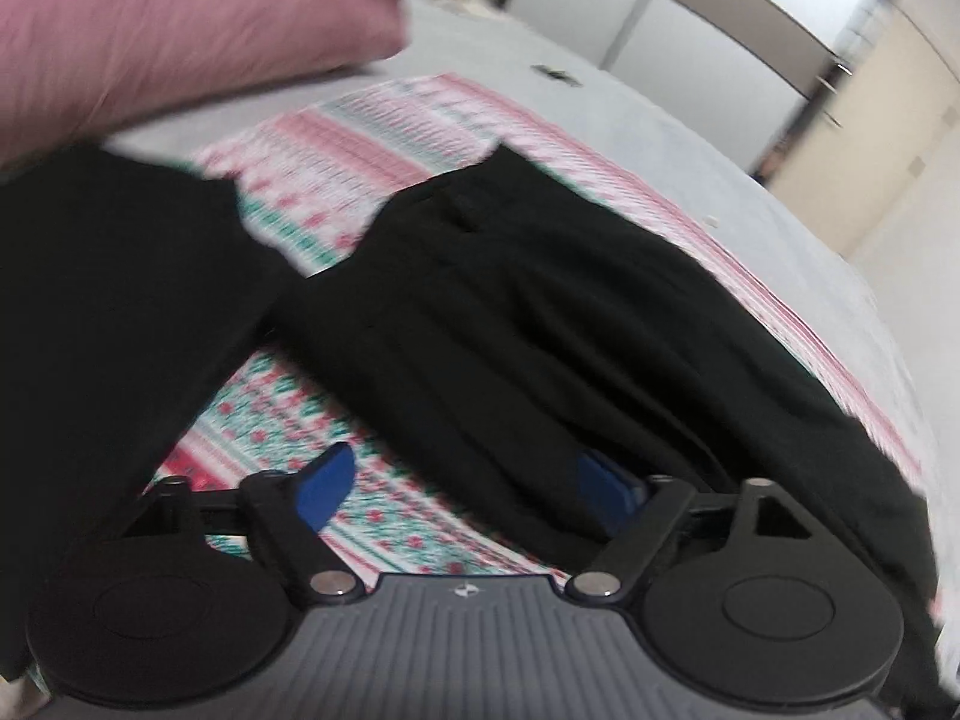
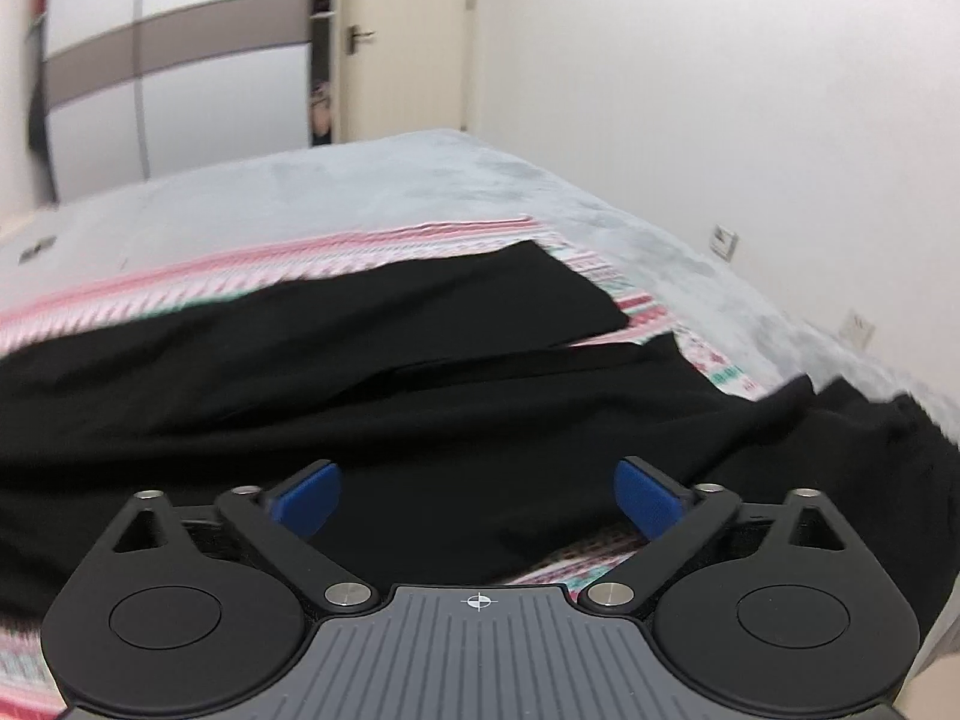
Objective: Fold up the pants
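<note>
Black pants [image 1: 540,300] lie spread on a patterned pink and green cloth [image 1: 336,168] on the bed. In the left wrist view, one leg runs left [image 1: 108,300] and the other runs right. My left gripper [image 1: 468,486] is open, low over the cloth between the legs, its right blue pad [image 1: 606,492] against the pants' edge. In the right wrist view the pants [image 2: 420,372] stretch across the frame. My right gripper [image 2: 477,501] is open just above the black fabric, holding nothing.
A pink pillow [image 1: 180,30] lies at the bed's far left. The grey bedspread [image 2: 360,180] extends beyond the cloth. A wardrobe [image 2: 180,60], a door [image 2: 402,30] and a white wall [image 2: 720,90] with sockets surround the bed.
</note>
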### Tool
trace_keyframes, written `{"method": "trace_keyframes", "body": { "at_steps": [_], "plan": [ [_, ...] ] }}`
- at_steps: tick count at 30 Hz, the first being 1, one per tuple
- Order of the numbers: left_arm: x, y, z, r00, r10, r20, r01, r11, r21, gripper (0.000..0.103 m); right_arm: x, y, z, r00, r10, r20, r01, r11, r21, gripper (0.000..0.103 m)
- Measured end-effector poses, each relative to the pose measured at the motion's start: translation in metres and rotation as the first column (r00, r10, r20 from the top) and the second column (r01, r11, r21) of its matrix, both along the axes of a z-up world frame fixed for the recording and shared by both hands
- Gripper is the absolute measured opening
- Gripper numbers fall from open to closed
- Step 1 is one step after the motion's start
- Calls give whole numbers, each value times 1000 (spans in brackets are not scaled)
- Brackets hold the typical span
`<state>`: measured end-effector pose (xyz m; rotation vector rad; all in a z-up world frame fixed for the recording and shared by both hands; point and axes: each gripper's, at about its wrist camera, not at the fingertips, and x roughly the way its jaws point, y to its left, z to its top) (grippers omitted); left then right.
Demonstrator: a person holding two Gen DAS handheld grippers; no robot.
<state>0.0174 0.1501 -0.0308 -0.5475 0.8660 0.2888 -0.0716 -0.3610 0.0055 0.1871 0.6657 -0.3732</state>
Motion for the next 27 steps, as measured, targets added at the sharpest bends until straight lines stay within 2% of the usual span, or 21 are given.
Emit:
{"method": "trace_keyframes", "body": {
  "at_steps": [2, 3, 4, 8, 12, 14, 15, 17, 19, 21, 22, 23, 24, 25, 27],
  "plan": [
    [1, 3, -2, 999, 32, 7, -32, 999, -9, 95, 3, -15, -6, 999, -25, -32, 27, 997, 65, 79],
    [2, 3, -2, 999, 37, 12, -37, 999, -10, 95, 5, -25, -8, 998, -41, -50, 46, 995, 92, 71],
    [2, 7, -3, 999, 41, 36, -40, 999, -17, 94, 6, -33, -10, 996, -56, -65, 64, 991, 118, 67],
    [7, 25, -7, 995, 60, 86, -57, 998, -38, 91, 9, -73, -15, 984, -160, -81, 172, 968, 183, 62],
    [12, 34, -8, 994, 85, 62, -84, 996, -18, 91, 10, -120, -22, 951, -295, -91, 308, 927, 213, 55],
    [19, 38, -15, 994, 99, 39, -97, 994, -41, 91, 12, -136, -29, 940, -322, -111, 340, 909, 240, 53],
    [21, 38, -18, 994, 102, 32, -100, 994, -52, 90, 15, -141, -32, 941, -317, -116, 337, 908, 247, 48],
    [27, 37, -20, 995, 93, 28, -93, 995, -34, 83, 21, -149, -37, 945, -304, -122, 325, 913, 245, 43],
    [32, 34, -22, 997, 79, 20, -79, 997, -15, 79, 25, -155, -41, 936, -324, -138, 347, 916, 203, 39],
    [35, 35, -28, 996, 83, 10, -83, 996, -34, 72, 30, -162, -46, 928, -343, -147, 367, 910, 193, 36],
    [37, 36, -32, 996, 85, 5, -85, 995, -44, 66, 33, -165, -50, 928, -340, -150, 366, 905, 215, 32],
    [39, 37, -36, 996, 86, 3, -86, 995, -52, 54, 35, -168, -54, 934, -323, -151, 352, 905, 238, 30],
    [40, 37, -39, 996, 89, 4, -89, 995, -51, 44, 40, -169, -57, 939, -307, -154, 338, 909, 245, 19],
    [41, 37, -41, 995, 96, 2, -95, 994, -46, 27, 42, -168, -58, 945, -292, -148, 321, 917, 238, 8],
    [39, 38, -42, 995, 103, 18, -102, 993, -54, 25, 42, -164, -50, 958, -274, -83, 286, 929, 234, 3]
  ]
}}
